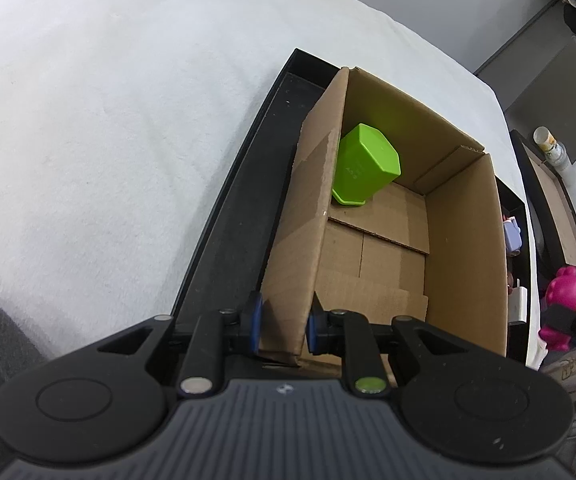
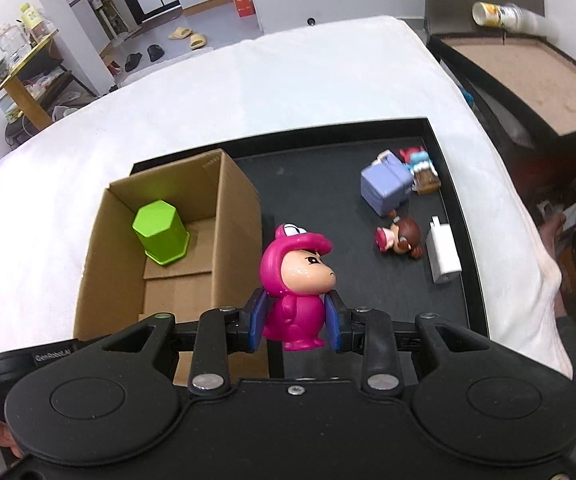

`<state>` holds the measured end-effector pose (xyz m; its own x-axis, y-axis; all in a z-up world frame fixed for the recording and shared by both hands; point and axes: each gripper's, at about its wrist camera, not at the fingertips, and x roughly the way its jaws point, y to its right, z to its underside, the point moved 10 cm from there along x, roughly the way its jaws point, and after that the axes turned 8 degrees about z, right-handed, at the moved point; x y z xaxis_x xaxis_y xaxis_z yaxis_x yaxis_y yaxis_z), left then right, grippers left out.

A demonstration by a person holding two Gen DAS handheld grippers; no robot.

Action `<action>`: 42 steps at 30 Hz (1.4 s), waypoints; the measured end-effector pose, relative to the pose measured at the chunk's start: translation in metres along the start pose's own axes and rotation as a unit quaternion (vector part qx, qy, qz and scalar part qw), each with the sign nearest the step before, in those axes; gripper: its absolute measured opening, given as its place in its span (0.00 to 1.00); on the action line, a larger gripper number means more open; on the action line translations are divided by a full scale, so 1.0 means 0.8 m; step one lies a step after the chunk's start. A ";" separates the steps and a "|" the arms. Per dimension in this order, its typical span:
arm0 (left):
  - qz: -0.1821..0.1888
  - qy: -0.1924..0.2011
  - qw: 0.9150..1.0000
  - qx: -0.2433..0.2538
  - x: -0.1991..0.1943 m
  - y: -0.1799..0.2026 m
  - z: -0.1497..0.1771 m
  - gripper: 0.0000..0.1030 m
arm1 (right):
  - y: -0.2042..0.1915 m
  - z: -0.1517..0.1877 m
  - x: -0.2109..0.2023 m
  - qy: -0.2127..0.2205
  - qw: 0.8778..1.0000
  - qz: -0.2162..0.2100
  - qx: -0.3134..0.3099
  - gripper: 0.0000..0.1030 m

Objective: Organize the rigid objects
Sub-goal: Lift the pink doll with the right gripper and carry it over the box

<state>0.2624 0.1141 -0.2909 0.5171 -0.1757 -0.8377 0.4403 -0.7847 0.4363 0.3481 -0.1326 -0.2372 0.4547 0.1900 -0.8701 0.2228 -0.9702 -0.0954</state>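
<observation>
My left gripper is shut on the near wall of an open cardboard box, one pad on each side. A green hexagonal cup stands upside down in the box's far left corner. My right gripper is shut on a pink figurine, held upright above the black tray, just right of the box. The same figurine shows at the right edge of the left wrist view. The green cup is also seen inside the box from the right wrist.
On the tray lie a lilac block toy, a small doll with a wooden piece, a brown-haired doll and a white charger. White cloth covers the table. A dark side table holds a jar.
</observation>
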 end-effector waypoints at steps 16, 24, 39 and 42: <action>0.009 -0.006 1.000 0.003 0.004 -0.001 0.000 0.20 | -0.050 -0.009 -0.004 0.005 1.000 -0.010 -0.026 0.30; 0.019 -0.012 1.000 0.002 0.005 -0.004 -0.001 0.20 | -0.076 -0.018 0.002 0.006 0.999 -0.019 -0.037 0.30; 0.030 -0.019 0.999 -0.004 0.007 -0.007 -0.001 0.20 | -0.127 -0.031 0.038 0.002 0.997 -0.033 -0.070 0.30; 0.032 -0.022 0.999 -0.005 0.007 -0.008 -0.001 0.20 | -0.132 -0.034 0.046 0.002 0.997 -0.033 -0.073 0.30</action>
<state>0.2634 0.1185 -0.2977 0.5117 -0.2517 -0.8215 0.4154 -0.7645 0.4930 0.3647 -0.0187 -0.2460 0.4381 0.2526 -0.8627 0.3757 -0.9233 -0.0795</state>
